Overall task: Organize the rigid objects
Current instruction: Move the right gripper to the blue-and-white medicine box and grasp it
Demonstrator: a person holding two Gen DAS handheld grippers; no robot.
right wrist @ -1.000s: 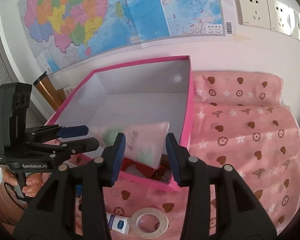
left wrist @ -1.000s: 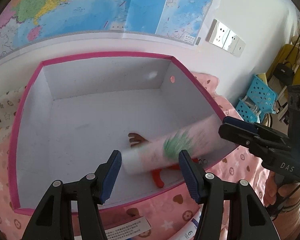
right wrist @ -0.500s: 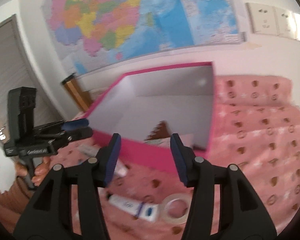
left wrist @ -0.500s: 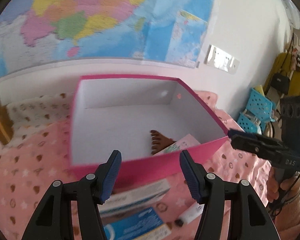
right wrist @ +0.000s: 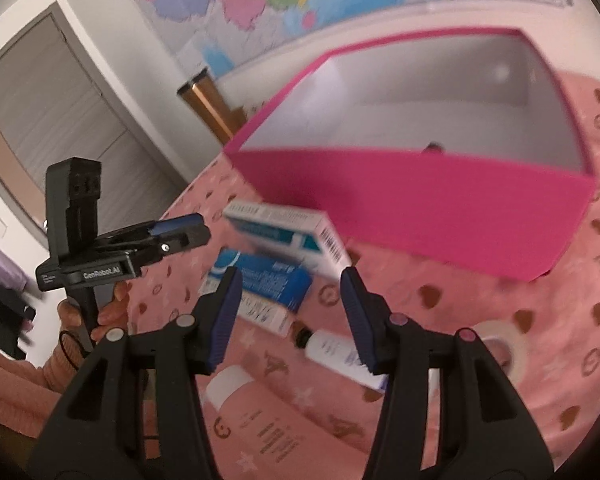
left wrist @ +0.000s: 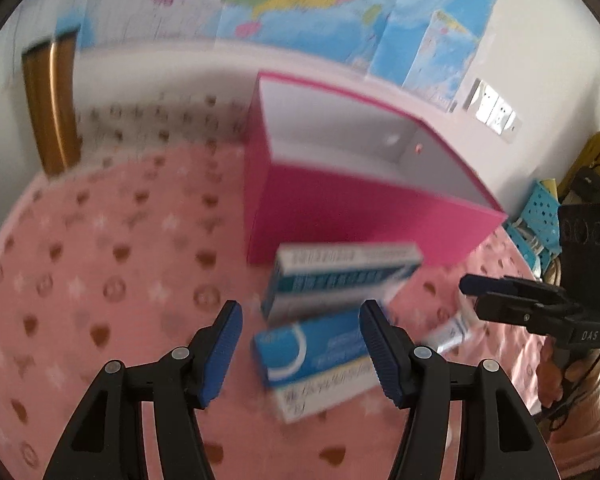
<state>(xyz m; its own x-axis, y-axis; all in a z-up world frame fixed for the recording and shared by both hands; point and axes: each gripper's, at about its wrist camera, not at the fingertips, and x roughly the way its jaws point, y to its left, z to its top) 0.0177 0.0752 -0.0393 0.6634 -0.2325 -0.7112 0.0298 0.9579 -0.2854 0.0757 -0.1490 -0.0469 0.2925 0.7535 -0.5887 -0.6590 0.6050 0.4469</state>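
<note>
A pink box [left wrist: 364, 208] [right wrist: 440, 200] with a white inside stands on the pink patterned cloth. In front of it lie a white-and-teal carton [left wrist: 340, 276] [right wrist: 292, 236] and a blue-and-white carton [left wrist: 320, 356] [right wrist: 260, 280]. A white tube [right wrist: 340, 354], a tape roll [right wrist: 504, 352] and a pink bottle [right wrist: 260, 420] lie nearer me. My left gripper [left wrist: 300, 348] is open and empty, just above the blue carton. My right gripper [right wrist: 290, 312] is open and empty above the tube and cartons. Each gripper shows in the other's view.
A map hangs on the wall [left wrist: 300, 8] behind the box. A gold-brown cylinder [left wrist: 52, 108] [right wrist: 208, 108] stands at the back left. Blue baskets [left wrist: 540, 220] and sockets [left wrist: 496, 112] are at the right. A grey door [right wrist: 60, 120] is at the left.
Both grippers have pulled back and down from the box to the cartons in front of it. The pink packet stays in the box. Both views are blurred by motion.
</note>
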